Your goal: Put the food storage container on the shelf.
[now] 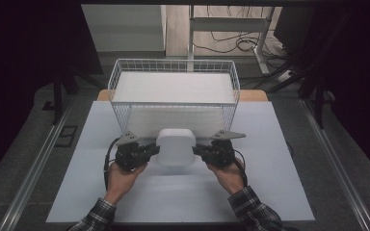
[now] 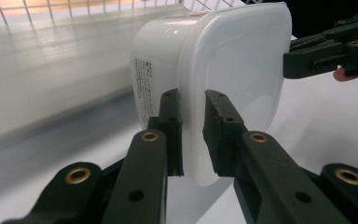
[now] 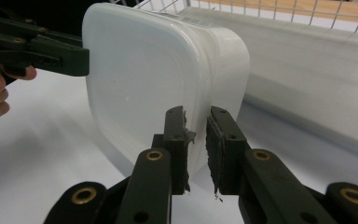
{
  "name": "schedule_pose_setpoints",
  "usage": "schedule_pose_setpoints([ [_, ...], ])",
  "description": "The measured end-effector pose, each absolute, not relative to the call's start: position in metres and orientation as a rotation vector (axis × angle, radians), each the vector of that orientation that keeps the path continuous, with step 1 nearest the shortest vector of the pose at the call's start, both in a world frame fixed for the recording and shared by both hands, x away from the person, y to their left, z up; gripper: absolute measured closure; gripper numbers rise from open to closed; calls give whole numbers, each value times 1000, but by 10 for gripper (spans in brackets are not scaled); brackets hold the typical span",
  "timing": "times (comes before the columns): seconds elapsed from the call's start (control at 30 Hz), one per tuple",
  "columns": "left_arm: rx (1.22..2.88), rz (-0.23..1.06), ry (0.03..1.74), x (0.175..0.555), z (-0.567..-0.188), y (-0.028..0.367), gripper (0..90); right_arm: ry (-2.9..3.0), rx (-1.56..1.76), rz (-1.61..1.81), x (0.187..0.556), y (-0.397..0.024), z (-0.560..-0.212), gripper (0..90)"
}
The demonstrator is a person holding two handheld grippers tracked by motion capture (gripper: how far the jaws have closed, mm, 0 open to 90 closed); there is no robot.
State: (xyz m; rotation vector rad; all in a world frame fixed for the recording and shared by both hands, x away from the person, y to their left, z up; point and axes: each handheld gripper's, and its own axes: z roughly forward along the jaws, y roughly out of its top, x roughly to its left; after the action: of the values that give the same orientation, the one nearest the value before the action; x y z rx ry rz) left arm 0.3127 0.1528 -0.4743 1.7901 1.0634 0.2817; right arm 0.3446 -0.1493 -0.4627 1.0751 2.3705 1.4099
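Entering from the six o'clock edge of the high view, two forearms in plaid sleeves [image 1: 99,216] reach up the white table sheet [image 1: 270,192], each hand wrapped around a black gripper. The left gripper [image 1: 151,150] sits at about seven o'clock from the middle of the sheet, and the right gripper [image 1: 200,150] at about five o'clock, their jaws turned toward each other. Between them, close to the centre of the sheet, a white plastic container [image 1: 176,147] with rounded corners is held by its lid rim. In the left gripper view, the left gripper [image 2: 192,135] has both jaws closed on the thin edge of the container [image 2: 223,74], one pad on each face of the rim, while the other gripper touches the far edge at two o'clock. In the right gripper view, the right gripper [image 3: 196,149] pinches the rim of the container [image 3: 140,79] the same way, with the opposite gripper meeting the tub at ten o'clock. A printed label [image 2: 144,84] runs down the container's side wall. Just beyond the container, toward twelve o'clock, stands a white wire basket [image 1: 120,77] with a pale flat liner inside. Farther off, past the table, are a white frame leg [image 1: 191,33] and loose cables [image 1: 236,43] on the floor.
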Motion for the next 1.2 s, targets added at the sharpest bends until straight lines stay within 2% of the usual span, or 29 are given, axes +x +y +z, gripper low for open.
schedule_pose_setpoints([
  [0.5,1746,270,1098,358,-487,152,783,2324,1179,1400,393,-143,-472,767],
  [0.9,1720,238,1146,374,-498,153,767,2348,1225,1386,411,-140,-477,761],
  [1.2,1740,293,1139,380,-499,150,720,2355,1185,1343,417,-133,-475,708],
])
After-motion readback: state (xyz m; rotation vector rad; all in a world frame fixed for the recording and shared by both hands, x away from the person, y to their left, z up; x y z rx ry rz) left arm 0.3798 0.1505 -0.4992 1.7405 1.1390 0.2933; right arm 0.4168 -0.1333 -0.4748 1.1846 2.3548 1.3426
